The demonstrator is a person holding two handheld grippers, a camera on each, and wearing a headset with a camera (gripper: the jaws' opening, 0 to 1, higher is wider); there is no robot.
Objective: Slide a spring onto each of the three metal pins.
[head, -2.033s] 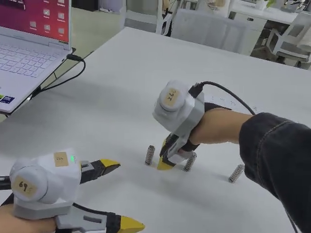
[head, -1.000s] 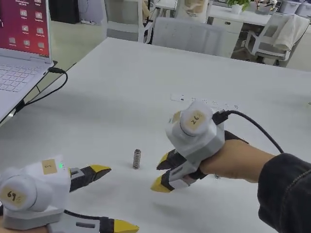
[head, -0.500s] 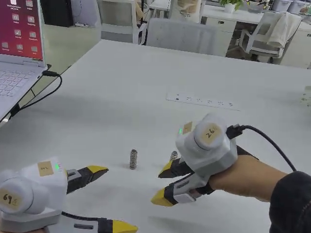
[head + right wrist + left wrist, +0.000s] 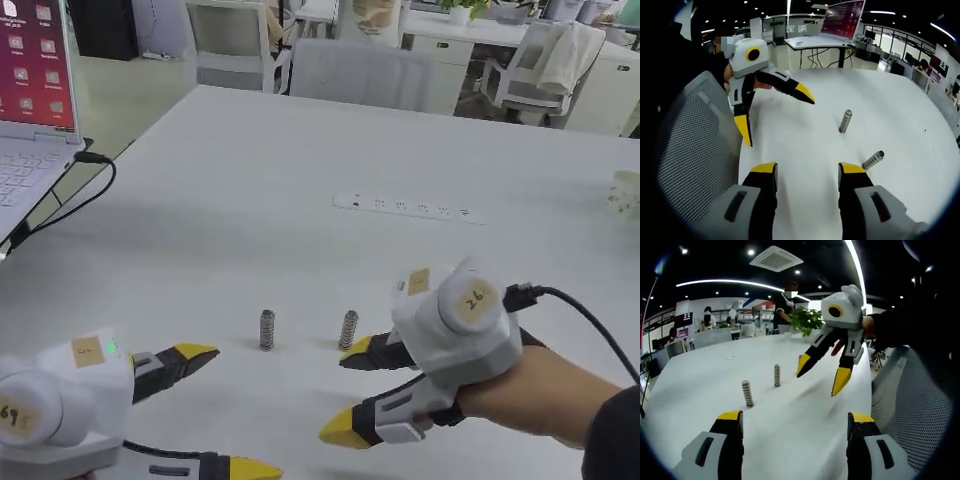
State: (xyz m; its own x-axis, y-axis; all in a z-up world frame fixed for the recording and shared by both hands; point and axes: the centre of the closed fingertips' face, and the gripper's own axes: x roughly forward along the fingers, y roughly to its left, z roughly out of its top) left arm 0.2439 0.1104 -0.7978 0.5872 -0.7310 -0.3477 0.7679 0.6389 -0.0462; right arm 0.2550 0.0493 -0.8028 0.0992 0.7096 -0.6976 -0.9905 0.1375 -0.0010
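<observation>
The right gripper (image 4: 350, 392) hovers over the white table (image 4: 250, 170) with its jaws spread wide and nothing between them. Neither yellow tip seems to touch anything. The left gripper (image 4: 220, 410), low at the near edge of the table, is just as wide and just as empty. The two point toward each other, tips well apart.

A spring (image 4: 348, 329) stands upright just beside the farther jaw tip of the right gripper, close but not touching as far as I can see. In the right gripper view it sits just outside one jaw tip, not in the gap. A second spring (image 4: 267, 329) stands upright near the first, between the two grippers and a little beyond the left gripper's tips, apart from both. Whether a pin runs inside either spring I cannot tell.

Farther back a power strip (image 4: 405, 208) lies flat on the table. An open laptop (image 4: 30, 110) sits at the left edge with a black cable (image 4: 75, 195) trailing from it.
</observation>
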